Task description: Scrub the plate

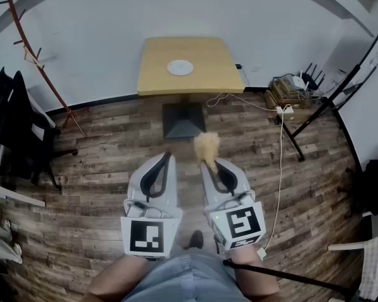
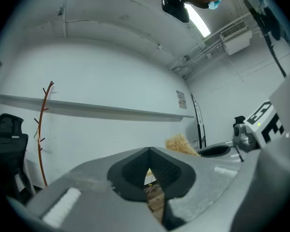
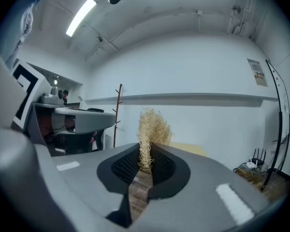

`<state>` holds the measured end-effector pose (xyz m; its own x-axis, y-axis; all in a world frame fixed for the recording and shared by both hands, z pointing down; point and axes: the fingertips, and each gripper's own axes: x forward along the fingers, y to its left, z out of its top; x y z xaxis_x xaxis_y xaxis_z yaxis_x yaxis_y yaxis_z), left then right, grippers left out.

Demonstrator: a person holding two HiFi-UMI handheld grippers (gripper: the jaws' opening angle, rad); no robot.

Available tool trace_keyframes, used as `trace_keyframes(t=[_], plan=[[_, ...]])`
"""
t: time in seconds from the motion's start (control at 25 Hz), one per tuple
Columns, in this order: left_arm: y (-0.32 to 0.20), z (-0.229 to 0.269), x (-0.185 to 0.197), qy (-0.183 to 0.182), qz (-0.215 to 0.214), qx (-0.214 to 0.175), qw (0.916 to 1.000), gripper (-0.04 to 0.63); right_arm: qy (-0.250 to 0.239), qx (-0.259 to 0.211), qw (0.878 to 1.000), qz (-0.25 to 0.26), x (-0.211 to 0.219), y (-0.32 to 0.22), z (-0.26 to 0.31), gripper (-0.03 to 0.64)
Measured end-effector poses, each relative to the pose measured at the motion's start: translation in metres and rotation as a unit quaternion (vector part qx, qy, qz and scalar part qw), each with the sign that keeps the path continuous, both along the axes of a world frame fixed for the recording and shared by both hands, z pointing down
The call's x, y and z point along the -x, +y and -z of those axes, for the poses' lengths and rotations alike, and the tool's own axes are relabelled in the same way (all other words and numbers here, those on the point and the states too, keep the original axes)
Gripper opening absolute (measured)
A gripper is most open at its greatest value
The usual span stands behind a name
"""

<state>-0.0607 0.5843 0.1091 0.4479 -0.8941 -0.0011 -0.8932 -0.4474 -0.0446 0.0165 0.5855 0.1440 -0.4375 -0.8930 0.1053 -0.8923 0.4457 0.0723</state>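
A white plate (image 1: pixel 180 67) lies on a small wooden table (image 1: pixel 208 74) far ahead, against the white wall. My right gripper (image 1: pixel 209 162) is shut on a straw-coloured fibre scrubber (image 1: pixel 206 146), whose tuft (image 3: pixel 151 127) sticks out past the jaws in the right gripper view. My left gripper (image 1: pixel 166 158) is shut with nothing between its tips (image 2: pixel 149 152). Both grippers hang side by side over the wooden floor, well short of the table. The scrubber (image 2: pixel 180 144) also shows at the right of the left gripper view.
A black office chair (image 1: pixel 19 131) and a red-brown coat stand (image 1: pixel 34 55) are at the left. At the right, cables, a wooden crate with a router (image 1: pixel 292 88) and a black stand's legs (image 1: pixel 302 124) lie on the floor. The table's black base (image 1: pixel 183 119) stands ahead.
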Motion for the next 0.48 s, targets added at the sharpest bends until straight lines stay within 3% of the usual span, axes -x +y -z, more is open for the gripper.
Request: trace_keyframes(t=[0.48], plan=[[0.006,-0.003,-0.05,0.001,-0.003,0.001,1.0,0.021,-0.022,-0.016,1.0,0.01,-0.046,0.006,0.001,0.043]])
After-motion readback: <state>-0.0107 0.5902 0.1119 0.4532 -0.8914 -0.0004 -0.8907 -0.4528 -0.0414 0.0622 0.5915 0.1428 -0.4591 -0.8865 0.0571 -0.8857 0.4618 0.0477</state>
